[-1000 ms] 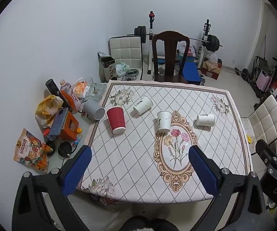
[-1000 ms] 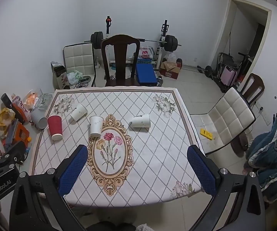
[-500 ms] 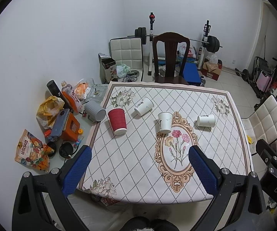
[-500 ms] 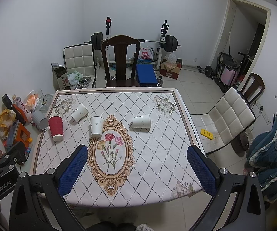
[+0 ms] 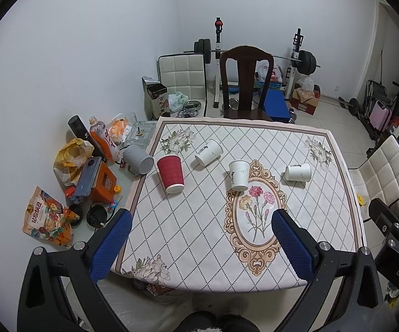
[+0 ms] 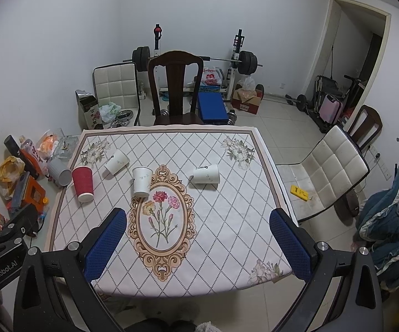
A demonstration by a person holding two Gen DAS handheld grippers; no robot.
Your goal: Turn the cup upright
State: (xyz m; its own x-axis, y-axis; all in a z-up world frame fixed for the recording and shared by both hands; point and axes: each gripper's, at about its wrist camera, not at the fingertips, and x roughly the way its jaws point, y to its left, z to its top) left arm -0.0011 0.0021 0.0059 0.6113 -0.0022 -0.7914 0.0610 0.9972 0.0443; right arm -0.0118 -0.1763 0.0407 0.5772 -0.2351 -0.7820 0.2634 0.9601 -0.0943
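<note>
Four cups on the table (image 5: 254, 262): red cup (image 5: 170, 174) and three white, none upright; I hold left gripper (image 5: 199, 244) and right gripper (image 6: 198, 244) high, fingers wide, empty, to choose

Red ribbed cup (image 5: 170, 174), white cups (image 5: 239, 175), diamond-patterned floral tablecloth (image 5: 199, 221).

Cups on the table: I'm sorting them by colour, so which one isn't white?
The red cup, ribbed and nearest the table's left edge. The other three cups are white.
</note>
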